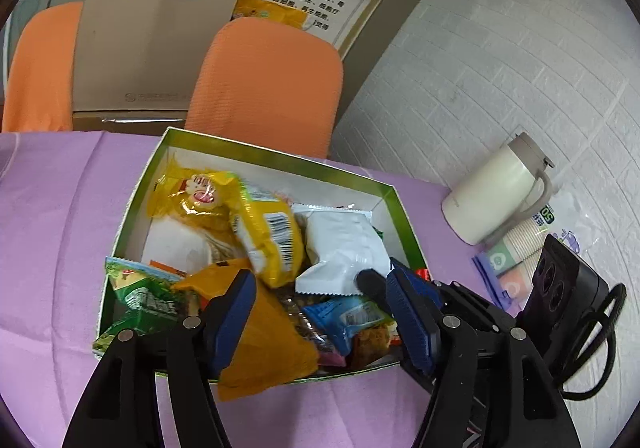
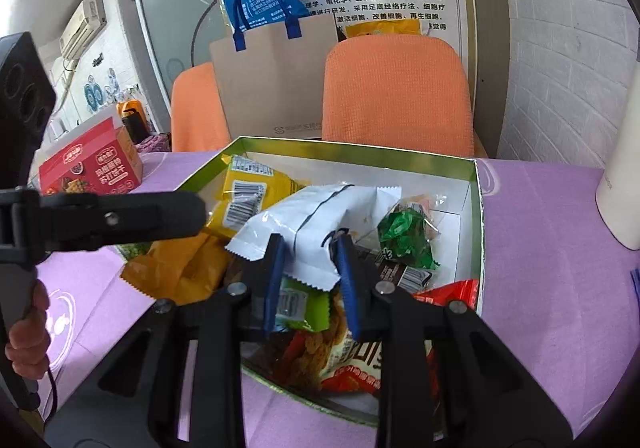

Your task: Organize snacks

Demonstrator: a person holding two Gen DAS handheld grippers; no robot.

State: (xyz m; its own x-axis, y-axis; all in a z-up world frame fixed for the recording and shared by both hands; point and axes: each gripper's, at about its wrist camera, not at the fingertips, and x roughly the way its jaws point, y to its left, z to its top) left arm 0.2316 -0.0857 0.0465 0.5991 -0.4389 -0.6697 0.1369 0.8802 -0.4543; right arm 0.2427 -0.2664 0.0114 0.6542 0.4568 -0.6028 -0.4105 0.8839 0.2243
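The green-rimmed box (image 1: 394, 195) sits on the purple tablecloth (image 1: 52, 208) and holds the snacks: a yellow packet (image 1: 266, 232) toward its far side, a white packet (image 2: 316, 216) across its middle, an orange packet (image 1: 264, 328) lapping over its near rim, and a green-wrapped candy (image 2: 406, 234) near its right wall. The right gripper (image 2: 310, 276) pinches the near edge of the white packet between its blue pads, above the middle of the box. The left gripper (image 1: 320, 312) hangs over the box's near rim with its jaws spread wide and nothing between them, above the orange packet.
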